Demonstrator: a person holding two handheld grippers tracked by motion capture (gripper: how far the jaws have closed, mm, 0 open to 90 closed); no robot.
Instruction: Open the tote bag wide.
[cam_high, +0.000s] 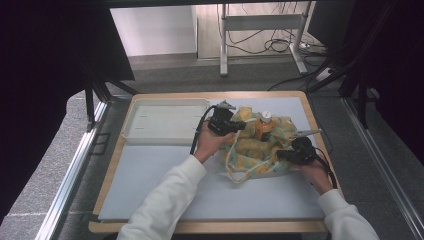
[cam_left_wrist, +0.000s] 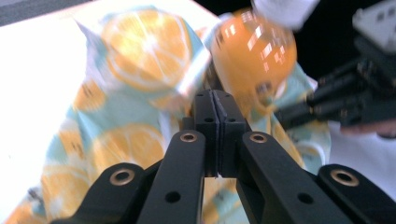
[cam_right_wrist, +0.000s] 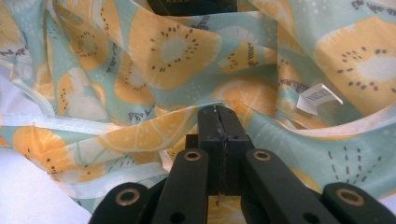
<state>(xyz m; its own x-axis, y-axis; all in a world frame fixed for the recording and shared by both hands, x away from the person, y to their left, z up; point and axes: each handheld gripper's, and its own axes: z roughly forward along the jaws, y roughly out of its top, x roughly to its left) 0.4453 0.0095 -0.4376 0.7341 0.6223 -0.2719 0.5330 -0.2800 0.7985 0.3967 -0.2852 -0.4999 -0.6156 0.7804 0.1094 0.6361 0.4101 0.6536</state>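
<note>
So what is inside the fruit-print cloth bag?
An orange bottle with a white cap stands in the fruit-print cloth bag; its upper half rises above the fabric. Its lower part and anything else in the bag are covered by the cloth.

The cloth bag (cam_high: 262, 150) is showing a pale mint-teal ground printed with orange citrus slices and yellow-orange kiwi-like rounds dotted with dark seeds — its edging is running whitish. A small white label (cam_right_wrist: 319, 98) is sticking out of it. The bottle (cam_high: 263, 128) is glowing orange under a white cap. The tray (cam_high: 165, 121) is looking off-white, and the counter (cam_high: 165, 180) is lying pale grey-blue — framed in light wood. Both claws — left (cam_high: 242, 125), right (cam_high: 280, 154) — are showing black.
</note>
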